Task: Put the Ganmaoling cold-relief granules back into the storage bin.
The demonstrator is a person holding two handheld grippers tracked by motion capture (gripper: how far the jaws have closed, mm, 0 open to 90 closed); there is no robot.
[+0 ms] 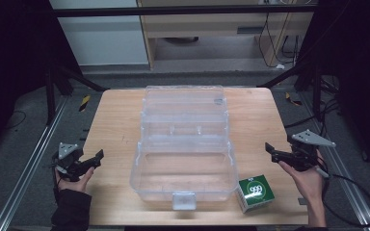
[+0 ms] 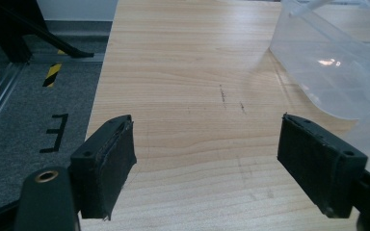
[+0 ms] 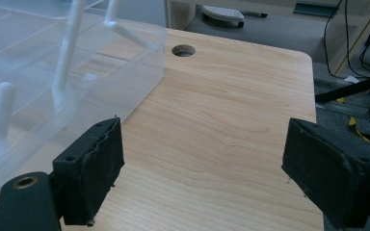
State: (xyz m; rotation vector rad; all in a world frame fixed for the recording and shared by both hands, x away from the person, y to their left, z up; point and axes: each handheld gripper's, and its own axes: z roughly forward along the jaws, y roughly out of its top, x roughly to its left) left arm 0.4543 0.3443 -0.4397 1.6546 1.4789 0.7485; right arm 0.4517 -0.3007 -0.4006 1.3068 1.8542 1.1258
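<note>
Both the left claw [image 1: 98, 156] and right claw [image 1: 270, 149] gape apart, empty, flanking a clear box [image 1: 184, 144] with hard-to-trace walls.

A light wooden table [image 1: 115, 125] carries a clear plastic box [image 1: 184, 168] and a green carton [image 1: 255, 192].

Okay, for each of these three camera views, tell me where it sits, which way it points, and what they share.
High view: above the person's side, looking forward and down on the wooden table, the open clear plastic box and the green carton; both hands show, with the left gripper and right gripper.
Left gripper view: rides the left gripper, looking across the table; its open jaws show.
Right gripper view: rides the right gripper, facing the table's far edge; its open jaws show.
Shared: all three show the table and plastic box.
</note>
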